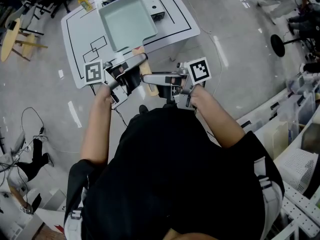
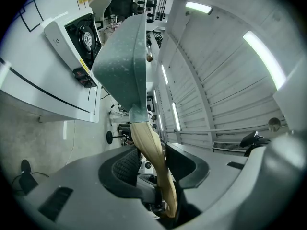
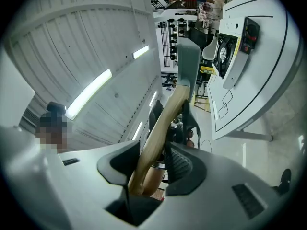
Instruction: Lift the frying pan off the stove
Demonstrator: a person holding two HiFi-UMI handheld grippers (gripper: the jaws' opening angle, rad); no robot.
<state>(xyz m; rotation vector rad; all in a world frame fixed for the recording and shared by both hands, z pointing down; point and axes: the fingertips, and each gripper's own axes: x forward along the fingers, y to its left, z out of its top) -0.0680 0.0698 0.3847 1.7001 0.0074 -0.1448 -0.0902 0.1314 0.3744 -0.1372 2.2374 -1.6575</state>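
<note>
The frying pan (image 1: 125, 19) is a rectangular grey-green tray with a pale wooden handle (image 1: 148, 73). It hangs in the air in front of the white stove (image 1: 154, 5), which stands on the white table (image 1: 75, 39). My left gripper (image 1: 131, 70) and right gripper (image 1: 156, 79) both grip the handle, close together and side by side. In the left gripper view the handle (image 2: 149, 152) runs between the pads of the left gripper (image 2: 151, 164) up to the pan (image 2: 122, 63), with the stove (image 2: 76, 37) behind. In the right gripper view the right gripper (image 3: 156, 162) clamps the handle (image 3: 160, 123) below the pan (image 3: 188, 63).
The table carries black outlined squares (image 1: 97, 49) and a yellow object (image 1: 85, 3) at its far corner. A wooden stool (image 1: 11, 38) stands to the left, a black chair base (image 1: 281, 44) to the right, and shelving (image 1: 300, 134) along the right. Cables (image 1: 30, 119) lie on the floor.
</note>
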